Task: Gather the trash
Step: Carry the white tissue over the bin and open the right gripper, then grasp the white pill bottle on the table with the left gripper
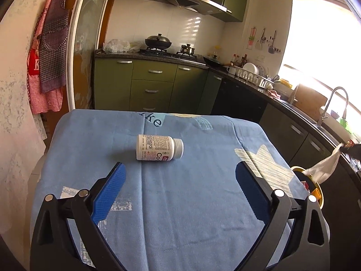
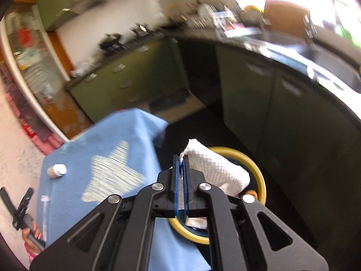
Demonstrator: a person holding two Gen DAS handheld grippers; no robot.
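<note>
A white pill bottle (image 1: 159, 147) lies on its side on the blue tablecloth (image 1: 180, 203), cap to the right. My left gripper (image 1: 180, 171) is open, its blue pads spread wide just short of the bottle. My right gripper (image 2: 181, 158) is shut on a white paper towel (image 2: 216, 167) and holds it above the yellow-rimmed trash bin (image 2: 262, 180) beside the table. The towel (image 1: 325, 169) and bin (image 1: 315, 187) also show at the right edge of the left wrist view. The bottle (image 2: 56, 170) shows small in the right wrist view.
Green kitchen cabinets (image 1: 153, 85) and a stove stand beyond the table. A dark counter with sink and tap (image 1: 334, 103) runs along the right. Aprons (image 1: 49, 52) hang on the left wall. The bin holds some other scraps (image 2: 196, 222).
</note>
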